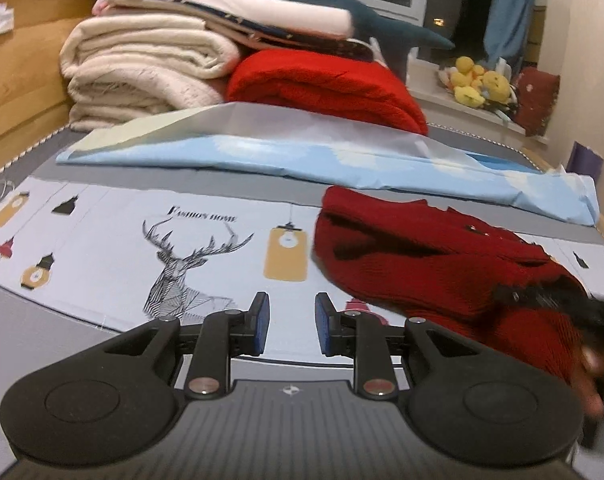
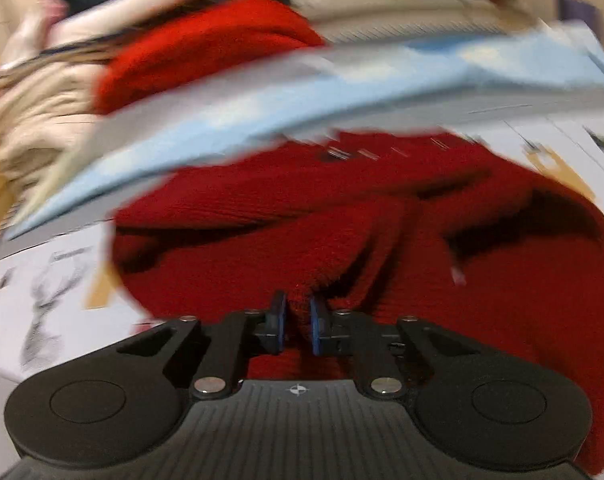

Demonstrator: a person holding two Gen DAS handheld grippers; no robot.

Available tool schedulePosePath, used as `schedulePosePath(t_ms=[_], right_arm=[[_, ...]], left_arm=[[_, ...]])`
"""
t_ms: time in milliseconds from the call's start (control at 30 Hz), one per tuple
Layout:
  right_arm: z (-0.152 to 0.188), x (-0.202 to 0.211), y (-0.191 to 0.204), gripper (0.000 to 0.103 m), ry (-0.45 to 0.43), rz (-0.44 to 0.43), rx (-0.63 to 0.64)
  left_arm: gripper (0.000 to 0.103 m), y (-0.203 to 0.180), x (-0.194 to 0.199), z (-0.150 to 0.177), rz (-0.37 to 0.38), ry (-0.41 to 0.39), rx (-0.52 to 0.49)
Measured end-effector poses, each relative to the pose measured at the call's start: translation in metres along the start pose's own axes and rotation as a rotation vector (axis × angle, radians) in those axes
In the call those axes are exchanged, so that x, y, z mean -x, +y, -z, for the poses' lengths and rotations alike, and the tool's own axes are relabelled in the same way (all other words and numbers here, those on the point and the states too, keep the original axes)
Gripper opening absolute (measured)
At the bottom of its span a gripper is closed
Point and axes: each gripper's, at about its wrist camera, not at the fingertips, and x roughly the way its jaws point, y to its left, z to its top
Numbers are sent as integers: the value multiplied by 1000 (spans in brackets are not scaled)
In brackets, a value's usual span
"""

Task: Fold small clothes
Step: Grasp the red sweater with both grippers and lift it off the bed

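A small dark red knitted garment [image 1: 442,268] lies crumpled on the printed bedsheet [image 1: 121,236], to the right of my left gripper [image 1: 291,320]. The left gripper is open and empty, low over the sheet. In the right wrist view the same red garment [image 2: 382,220] fills the middle, blurred by motion. My right gripper [image 2: 297,320] is shut on a bunched fold of it at its near edge. The right gripper shows as a dark blur [image 1: 562,300] at the garment's right side in the left wrist view.
A folded light blue sheet [image 1: 302,152] lies across the bed behind the garment. Behind it stand a folded bright red blanket [image 1: 326,80] and a stack of cream blankets [image 1: 141,72]. A wooden bed frame [image 1: 17,80] runs along the left. Yellow plush toys [image 1: 478,80] sit on the windowsill.
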Motion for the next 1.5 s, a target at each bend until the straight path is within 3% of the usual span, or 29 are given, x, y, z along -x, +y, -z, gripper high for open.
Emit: schedulePosePath(t_ms=[100, 167, 233, 300, 367, 500, 533, 600, 700, 800, 933, 1033, 1067, 1133, 1367, 1433, 1500], right_arm=[[22, 35, 40, 9, 19, -206, 45], [52, 54, 74, 7, 139, -380, 95], [71, 61, 91, 8, 227, -408, 159], [79, 69, 94, 12, 228, -400, 229], [77, 83, 83, 13, 160, -381, 274], [50, 102, 18, 16, 32, -220, 194], [44, 101, -13, 18, 0, -95, 161], [40, 97, -45, 25, 15, 36, 114], [43, 75, -102, 34, 111, 148, -5], [49, 54, -125, 34, 202, 155, -18], [51, 33, -122, 38, 281, 185, 14], [53, 30, -104, 31, 298, 162, 21], [52, 31, -97, 21, 290, 147, 34], [44, 37, -95, 17, 266, 128, 41], [-12, 126, -117, 14, 76, 121, -54], [-13, 158, -120, 14, 75, 110, -54], [-2, 187, -121, 14, 137, 96, -25]], left_arm=[[27, 13, -5, -1, 8, 42, 48], [27, 18, -9, 1, 10, 65, 66], [27, 21, -16, 2, 29, 104, 91], [27, 22, -25, 8, 49, 159, 118], [27, 19, -37, 15, 65, 229, 140], [28, 6, -60, 29, 122, 344, 182], [31, 3, -64, 31, 139, 362, 198], [46, -6, -73, 33, 169, 390, 220], [50, -20, -87, 38, 187, 421, 233], [50, -33, -101, 42, 183, 452, 242], [48, -45, -113, 45, 145, 458, 234], [17, -48, -112, 43, 115, 434, 206], [13, -47, -109, 41, 108, 428, 194], [10, -45, -98, 34, 89, 404, 164], [6, -9, -2, 2, 165, 278, 48], [6, 6, 21, 14, 190, 318, 25], [6, 23, 29, 43, 164, 421, 12]])
